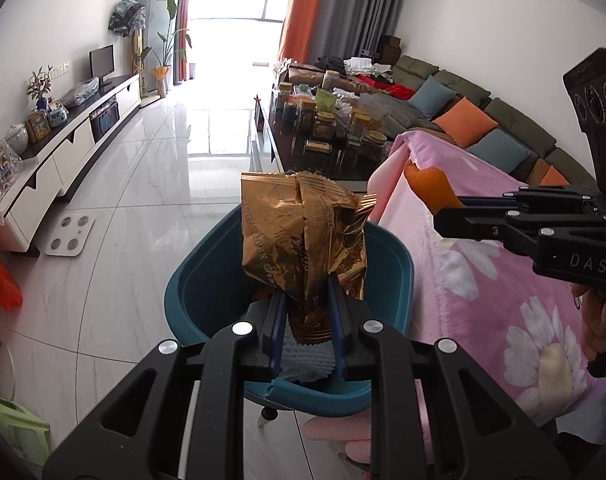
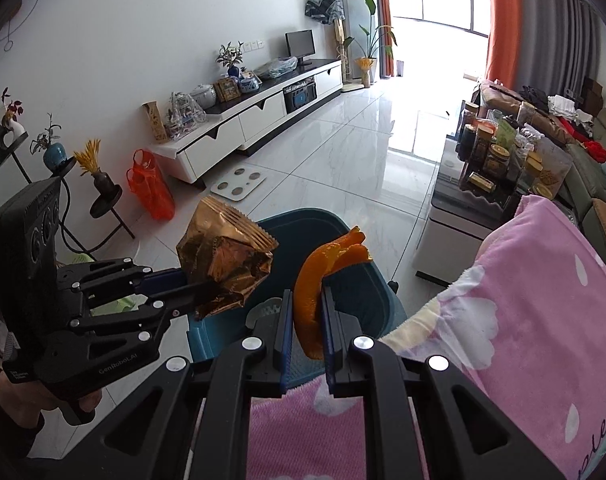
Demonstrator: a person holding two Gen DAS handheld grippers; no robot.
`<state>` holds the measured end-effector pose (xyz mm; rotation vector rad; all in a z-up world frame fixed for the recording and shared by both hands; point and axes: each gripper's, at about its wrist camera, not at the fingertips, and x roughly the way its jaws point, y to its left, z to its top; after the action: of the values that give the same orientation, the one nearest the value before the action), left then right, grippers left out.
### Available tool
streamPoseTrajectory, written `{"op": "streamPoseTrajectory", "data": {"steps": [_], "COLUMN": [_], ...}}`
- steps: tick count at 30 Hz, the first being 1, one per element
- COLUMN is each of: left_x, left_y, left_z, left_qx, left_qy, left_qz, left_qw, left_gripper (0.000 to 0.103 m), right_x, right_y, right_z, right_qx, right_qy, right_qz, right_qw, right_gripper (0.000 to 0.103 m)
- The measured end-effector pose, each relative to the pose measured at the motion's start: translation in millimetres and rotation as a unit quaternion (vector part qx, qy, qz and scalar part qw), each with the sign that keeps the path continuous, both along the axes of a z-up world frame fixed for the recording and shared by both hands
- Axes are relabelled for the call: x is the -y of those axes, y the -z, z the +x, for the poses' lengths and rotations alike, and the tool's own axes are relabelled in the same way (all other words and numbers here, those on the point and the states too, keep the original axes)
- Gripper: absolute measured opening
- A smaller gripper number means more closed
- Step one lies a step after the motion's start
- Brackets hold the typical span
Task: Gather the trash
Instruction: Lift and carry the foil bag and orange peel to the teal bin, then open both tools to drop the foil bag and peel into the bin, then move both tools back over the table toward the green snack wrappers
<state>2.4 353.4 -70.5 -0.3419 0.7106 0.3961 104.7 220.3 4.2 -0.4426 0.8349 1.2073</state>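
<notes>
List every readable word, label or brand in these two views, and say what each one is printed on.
"DAS": side of the right gripper, cut off by the frame edge.
"GenRobot.AI": side of the left gripper.
Gold wrapper: crumpled print, unreadable.
Pink blanket: cursive letters at the frame edge, unreadable.
Small white label on the left gripper's grip: too small.

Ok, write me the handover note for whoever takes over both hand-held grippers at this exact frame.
Left hand-held gripper: shut on the crumpled gold foil wrapper, held over the teal bin.
Right hand-held gripper: shut on the orange peel, also above the bin, beside the pink blanket.
Done: both pieces picked up.
Left: release both into the bin; something pale already lies inside it. No other trash is evident in these views.
</notes>
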Motion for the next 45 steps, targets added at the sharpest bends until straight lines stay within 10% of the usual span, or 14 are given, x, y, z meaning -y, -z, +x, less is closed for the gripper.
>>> {"op": "streamPoseTrajectory", "data": {"steps": [9,24,45], "left_x": [-15,-27,44], "left_y": [44,46,-73], "left_z": [25,44,45], "left_qx": [-0.045,-0.061,0.055], "left_qy": [-0.016,-0.054,-0.023], "left_qz": [-0.013,0.025,0.102], "left_qw": [0.9988,0.9963,0.9930], "left_gripper": [0.029,0.093,0.097], "right_x": [-33,3,158], "right_y": [33,17,-26], "right_z": [11,33,52], "right_qx": [-0.024,-0.045,-0.003], "right_qy": [-0.017,0.030,0.173], "right_qz": [-0.048,0.010,0.124], "right_qw": [0.998,0.999,0.977], "right_gripper": [0.013,0.032,0.074]}}
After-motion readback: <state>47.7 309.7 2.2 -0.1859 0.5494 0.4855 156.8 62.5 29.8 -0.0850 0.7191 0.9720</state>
